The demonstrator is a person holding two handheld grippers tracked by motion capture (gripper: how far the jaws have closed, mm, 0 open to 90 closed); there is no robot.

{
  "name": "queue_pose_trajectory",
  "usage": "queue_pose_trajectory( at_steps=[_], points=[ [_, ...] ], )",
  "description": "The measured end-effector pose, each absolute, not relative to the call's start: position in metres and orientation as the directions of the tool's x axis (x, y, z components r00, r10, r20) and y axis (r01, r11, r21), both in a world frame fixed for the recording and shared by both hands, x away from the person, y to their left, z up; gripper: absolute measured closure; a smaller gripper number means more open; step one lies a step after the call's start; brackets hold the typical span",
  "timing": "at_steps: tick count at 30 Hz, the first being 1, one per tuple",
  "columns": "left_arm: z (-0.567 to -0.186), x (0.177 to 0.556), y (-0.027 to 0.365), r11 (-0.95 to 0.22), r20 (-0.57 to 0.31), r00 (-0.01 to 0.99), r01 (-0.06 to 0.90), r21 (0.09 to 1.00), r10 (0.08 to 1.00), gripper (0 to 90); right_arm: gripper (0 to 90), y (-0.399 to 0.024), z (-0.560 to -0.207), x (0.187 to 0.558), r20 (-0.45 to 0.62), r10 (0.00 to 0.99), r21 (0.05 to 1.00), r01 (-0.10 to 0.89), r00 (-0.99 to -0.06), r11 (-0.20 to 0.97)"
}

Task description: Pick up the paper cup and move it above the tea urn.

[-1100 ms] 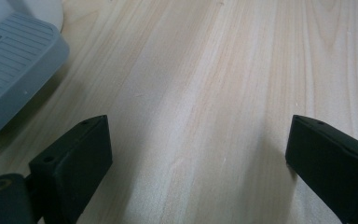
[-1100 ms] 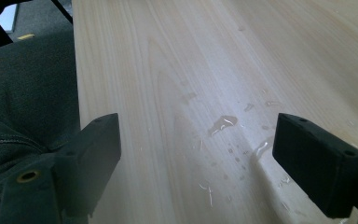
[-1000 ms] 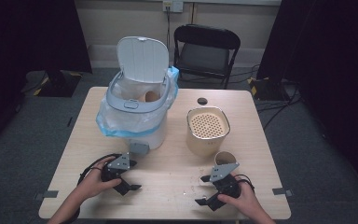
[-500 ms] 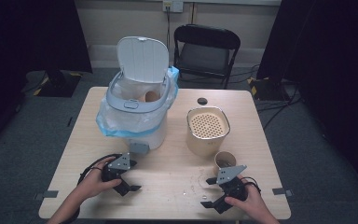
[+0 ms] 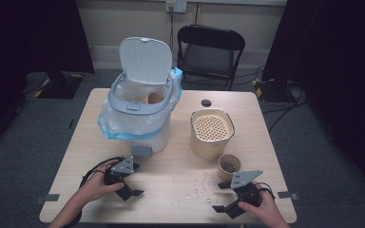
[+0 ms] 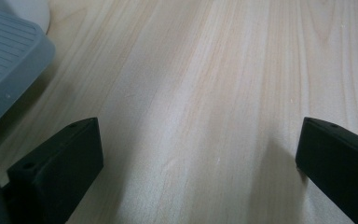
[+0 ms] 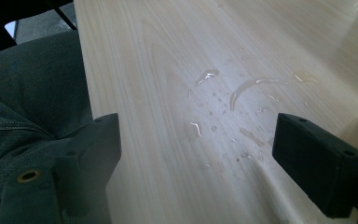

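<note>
On the table (image 5: 171, 175): 1 white pedal bin (image 5: 140, 111) w/ lid up and a blue-edged liner, 1 cream canister (image 5: 211, 135) w/ a perforated top, 1 small brown cup (image 5: 229, 166), 1 dark round cap (image 5: 206, 102) near the far edge. 1 black folding chair (image 5: 209, 52) stands behind the table. 2 grippers, 1 per hand.

The cup is short, tan, open-topped, w/ something dark inside; can't tell what. It sits just in front of the canister, near the right gripper (image 5: 224, 197), apart from it.

Right gripper: released, jaws wide, nothing btwn them. Left gripper (image 5: 129, 184): jaws have just been opening, now spread wide over bare wood, nothing btwn them.

Right gripper view shows a ring-shaped wet mark and droplets (image 7: 242, 93) on the wood, plus the table edge w/ the person's dark trousers (image 7: 32, 116) beyond; from the high view the spill reads as faint specks. Left gripper view shows the bin's grey ribbed pedal (image 6: 7, 70) close up at its left.
</note>
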State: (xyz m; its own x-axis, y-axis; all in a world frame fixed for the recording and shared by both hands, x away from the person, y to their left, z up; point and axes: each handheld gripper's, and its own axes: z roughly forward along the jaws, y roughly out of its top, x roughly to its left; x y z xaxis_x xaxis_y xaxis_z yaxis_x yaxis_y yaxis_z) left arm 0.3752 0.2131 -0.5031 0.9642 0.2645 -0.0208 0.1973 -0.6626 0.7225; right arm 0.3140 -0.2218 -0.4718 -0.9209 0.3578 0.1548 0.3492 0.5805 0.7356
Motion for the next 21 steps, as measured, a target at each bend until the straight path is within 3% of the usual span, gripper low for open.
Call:
queue_pose_trajectory(
  at_steps=[21],
  points=[
    [-0.503,0.375,0.213,-0.664,-0.018,0.963,0.198,0.721,0.267,0.0,15.0,-0.256,-0.478,0.315,0.13,0.44,0.721,0.389,-0.888,0.573]
  ],
)
